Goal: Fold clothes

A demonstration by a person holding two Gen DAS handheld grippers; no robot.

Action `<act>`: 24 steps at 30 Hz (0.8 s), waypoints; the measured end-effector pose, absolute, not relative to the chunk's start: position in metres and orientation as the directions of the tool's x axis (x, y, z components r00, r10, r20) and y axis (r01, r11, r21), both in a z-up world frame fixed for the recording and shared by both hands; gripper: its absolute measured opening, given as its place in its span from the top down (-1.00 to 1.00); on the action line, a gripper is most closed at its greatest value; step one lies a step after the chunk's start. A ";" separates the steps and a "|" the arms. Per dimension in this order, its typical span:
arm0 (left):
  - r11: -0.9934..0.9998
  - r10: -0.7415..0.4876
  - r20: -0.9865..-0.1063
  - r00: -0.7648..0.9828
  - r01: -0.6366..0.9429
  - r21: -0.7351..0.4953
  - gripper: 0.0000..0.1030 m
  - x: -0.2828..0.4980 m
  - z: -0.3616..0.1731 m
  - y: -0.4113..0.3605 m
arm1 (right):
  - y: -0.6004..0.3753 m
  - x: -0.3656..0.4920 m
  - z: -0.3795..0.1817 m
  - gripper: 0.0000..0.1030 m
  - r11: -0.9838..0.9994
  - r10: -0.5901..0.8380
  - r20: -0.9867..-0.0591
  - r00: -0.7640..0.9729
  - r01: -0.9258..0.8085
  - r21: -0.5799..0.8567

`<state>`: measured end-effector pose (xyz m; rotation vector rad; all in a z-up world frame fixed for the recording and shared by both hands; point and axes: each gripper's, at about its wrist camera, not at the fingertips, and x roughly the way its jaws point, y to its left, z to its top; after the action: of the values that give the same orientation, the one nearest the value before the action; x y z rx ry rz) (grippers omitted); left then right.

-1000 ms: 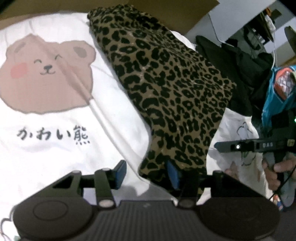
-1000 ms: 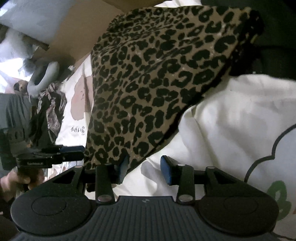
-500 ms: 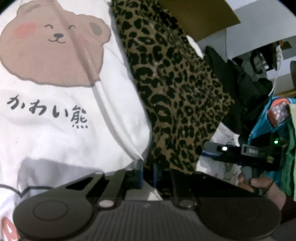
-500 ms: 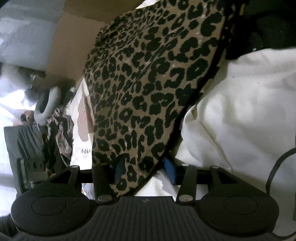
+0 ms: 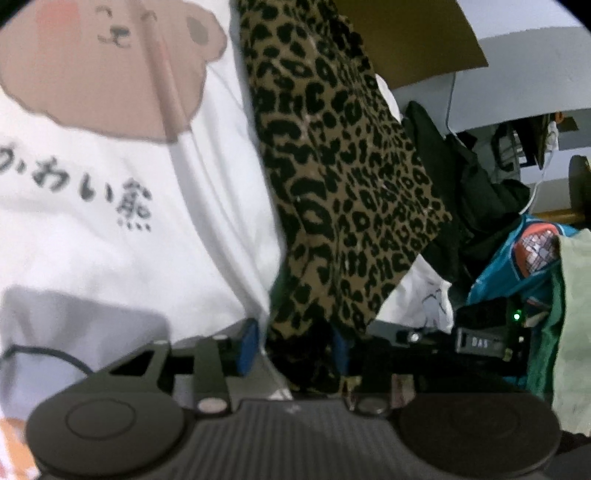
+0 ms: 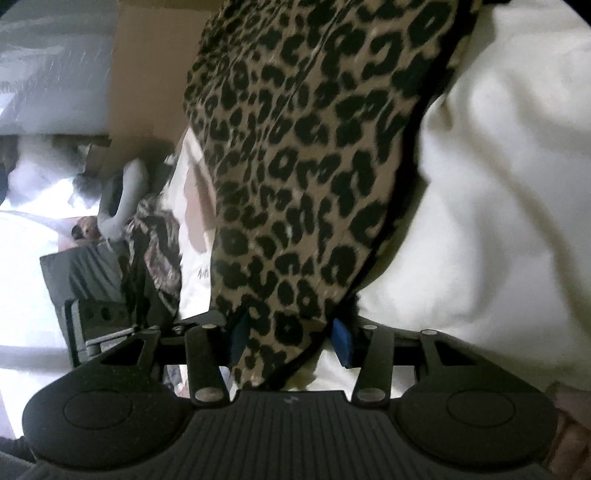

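A leopard-print garment (image 5: pixel 343 177) lies in a long strip over a white bear-print shirt (image 5: pixel 110 155). My left gripper (image 5: pixel 293 345) is at the strip's near end; its jaws are opening, and the dark hem hangs loose between the blue pads (image 5: pixel 248 345). In the right wrist view, the other end of the leopard-print garment (image 6: pixel 295 166) runs down into my right gripper (image 6: pixel 290 339). That gripper's jaws stand apart, with the fabric corner lying between the blue pads (image 6: pixel 341 341) and not visibly pinched. The right gripper's body (image 5: pixel 476 343) also shows at the lower right of the left wrist view.
White clothing (image 6: pixel 498 184) spreads under the leopard piece. Black clothes (image 5: pixel 465 192) and a teal bag (image 5: pixel 517 258) are piled at right, with a pale green cloth (image 5: pixel 576 314) beside them. Brown cardboard (image 5: pixel 406 33) stands behind. A patterned dark garment (image 6: pixel 159 251) lies at left.
The left jaws closed on the leopard hem half a second ago and have spread apart again. The right gripper slid forward so the fabric corner now sits between its pads. Both wrists rolled.
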<state>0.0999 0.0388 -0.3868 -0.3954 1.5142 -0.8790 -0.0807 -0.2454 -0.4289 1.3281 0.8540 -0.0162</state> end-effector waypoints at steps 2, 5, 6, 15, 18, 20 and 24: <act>0.633 -0.719 -0.673 -0.176 0.235 -0.738 0.15 0.096 -0.387 0.038 | -0.241 -0.077 -0.429 0.13 0.285 0.474 -0.534 0.700 0.452 0.845; 0.616 -0.733 -0.653 -0.193 0.220 -0.757 0.15 0.092 -0.386 0.039 | -0.232 -0.074 -0.429 0.15 0.278 0.506 -0.509 0.696 0.427 0.860; 0.611 -0.737 -0.646 -0.198 0.214 -0.762 0.17 0.091 -0.385 0.041 | -0.229 -0.074 -0.429 0.23 0.277 0.515 -0.503 0.694 0.421 0.864; 0.580 -0.783 -0.591 -0.193 0.117 -0.806 0.20 0.091 -0.381 0.054 | -0.228 -0.081 -0.430 0.62 0.153 0.556 -0.389 0.734 0.369 0.917; 0.566 -0.797 -0.574 -0.190 0.099 -0.819 0.20 0.092 -0.378 0.053 | -0.227 -0.079 -0.432 0.58 0.123 0.563 -0.371 0.738 0.369 0.921; 0.561 -0.801 -0.568 -0.190 0.092 -0.823 0.20 0.093 -0.377 0.052 | -0.225 -0.078 -0.433 0.56 0.113 0.568 -0.363 0.738 0.367 0.923; 0.551 -0.810 -0.556 -0.188 0.084 -0.830 0.20 0.095 -0.373 0.052 | -0.221 -0.075 -0.434 0.54 0.085 0.582 -0.331 0.743 0.349 0.933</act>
<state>0.0950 0.0519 -0.3735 -0.6380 1.5593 -0.9079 -0.0748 -0.2212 -0.4340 1.5229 0.7886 0.2034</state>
